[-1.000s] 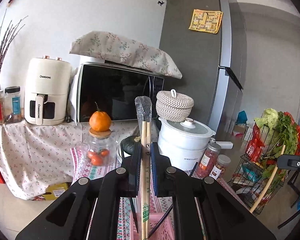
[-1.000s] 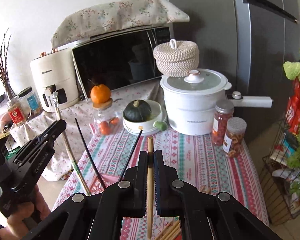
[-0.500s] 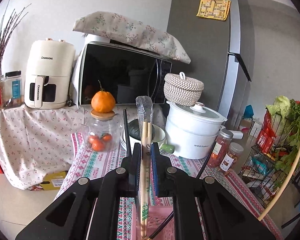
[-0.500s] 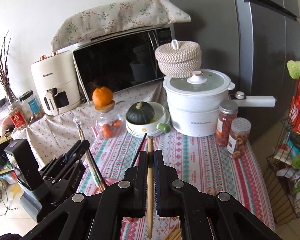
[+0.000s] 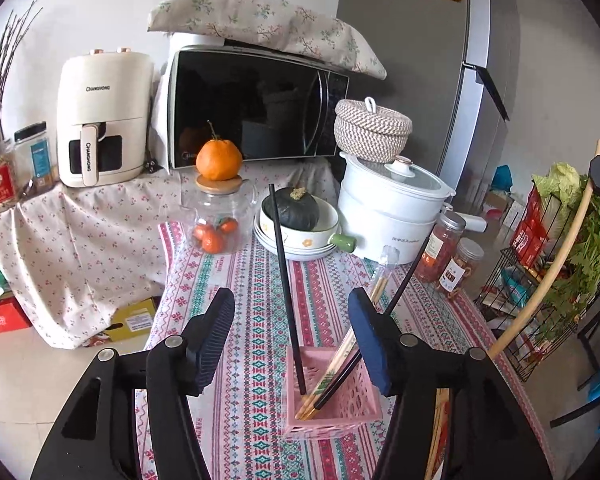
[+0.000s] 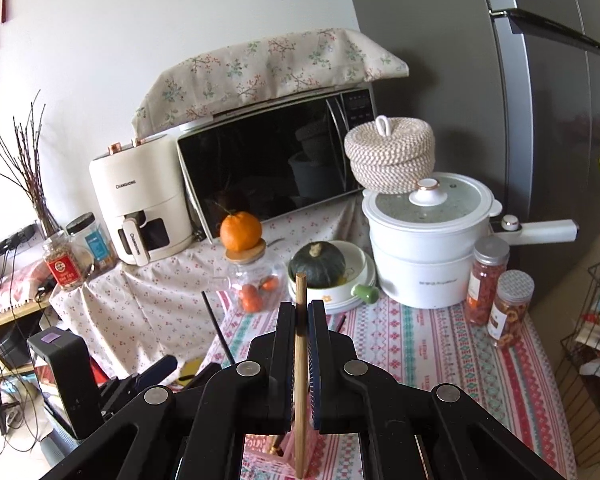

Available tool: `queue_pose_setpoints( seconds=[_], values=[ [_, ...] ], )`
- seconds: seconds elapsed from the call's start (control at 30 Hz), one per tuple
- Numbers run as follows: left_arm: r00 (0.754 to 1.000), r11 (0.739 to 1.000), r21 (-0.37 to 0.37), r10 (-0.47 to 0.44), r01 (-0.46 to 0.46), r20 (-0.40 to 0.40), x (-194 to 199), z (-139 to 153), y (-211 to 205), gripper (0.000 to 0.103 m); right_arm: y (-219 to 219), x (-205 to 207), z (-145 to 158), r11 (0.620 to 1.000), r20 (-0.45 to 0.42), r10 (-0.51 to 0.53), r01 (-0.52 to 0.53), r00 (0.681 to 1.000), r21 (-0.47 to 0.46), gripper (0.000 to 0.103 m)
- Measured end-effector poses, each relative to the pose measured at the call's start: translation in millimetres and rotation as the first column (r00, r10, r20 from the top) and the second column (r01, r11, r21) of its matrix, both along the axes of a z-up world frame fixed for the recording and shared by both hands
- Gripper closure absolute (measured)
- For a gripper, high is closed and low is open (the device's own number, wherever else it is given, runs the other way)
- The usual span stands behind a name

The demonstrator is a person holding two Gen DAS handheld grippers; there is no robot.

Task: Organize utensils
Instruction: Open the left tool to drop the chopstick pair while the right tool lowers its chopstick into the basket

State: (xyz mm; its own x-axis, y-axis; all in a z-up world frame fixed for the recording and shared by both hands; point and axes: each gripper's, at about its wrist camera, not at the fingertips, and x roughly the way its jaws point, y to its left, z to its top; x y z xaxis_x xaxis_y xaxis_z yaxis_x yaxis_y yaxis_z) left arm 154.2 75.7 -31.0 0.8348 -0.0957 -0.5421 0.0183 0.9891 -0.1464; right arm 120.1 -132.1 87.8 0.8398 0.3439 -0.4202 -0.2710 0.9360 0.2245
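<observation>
The pink plastic basket with little holes (image 5: 332, 404) sits on our striped, patterned tablecloth (image 5: 244, 320), and it holds the sticks. In it we see a pair of light wooden chopsticks in a clear wrapper (image 5: 342, 356) leaning to the right, one black chopstick (image 5: 286, 292) standing almost straight up, and another black chopstick (image 5: 380, 320) leaning right. Our left gripper (image 5: 292, 344) hangs just above the basket. Its jaws have just been opening and now stand wide apart, with nothing pressed between them; the sticks in the basket show through the gap. Our right gripper (image 6: 301, 344) is squeezed tight on one plain wooden chopstick (image 6: 300, 376), which stands upright and pokes out above and below the jaws. Farther back on the cloth we see a dark green pumpkin (image 5: 296, 208) in a white bowl, a glass jar with an orange on its lid (image 5: 218, 204), and a white pot with a lid (image 5: 388, 216).
</observation>
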Motion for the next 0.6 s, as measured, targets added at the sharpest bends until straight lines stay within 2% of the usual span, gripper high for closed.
queue_pose_setpoints(
  seconds=[0.13, 0.23, 0.33, 0.5, 0.6],
  values=[
    [0.996, 1.000, -0.019, 0.011, -0.013, -0.093, -11, 1, 13, 0.031, 6, 6, 3, 0.999, 0.016, 0.007, -0.008, 1.000, 0.031, 0.099],
    [0.992, 1.000, 0.001, 0.007, -0.007, -0.128, -18, -4, 17, 0.028, 10, 11, -4, 0.999, 0.021, 0.012, -0.013, 1.000, 0.039, 0.099],
    [0.987, 1.000, 0.008, 0.001, 0.000, -0.159, -19, -12, 21, 0.028, 15, 20, -15, 0.999, 0.010, 0.014, -0.015, 1.000, 0.047, 0.099],
    [0.976, 0.999, -0.032, -0.023, 0.017, -0.219, -15, -23, 25, 0.028, 22, 38, -32, 0.999, -0.008, 0.010, -0.009, 1.000, 0.048, 0.099],
    [0.969, 0.999, -0.037, -0.031, 0.023, -0.244, -12, -29, 25, 0.028, 29, 50, -47, 0.999, -0.050, 0.017, -0.015, 0.999, 0.032, 0.099]
  ],
)
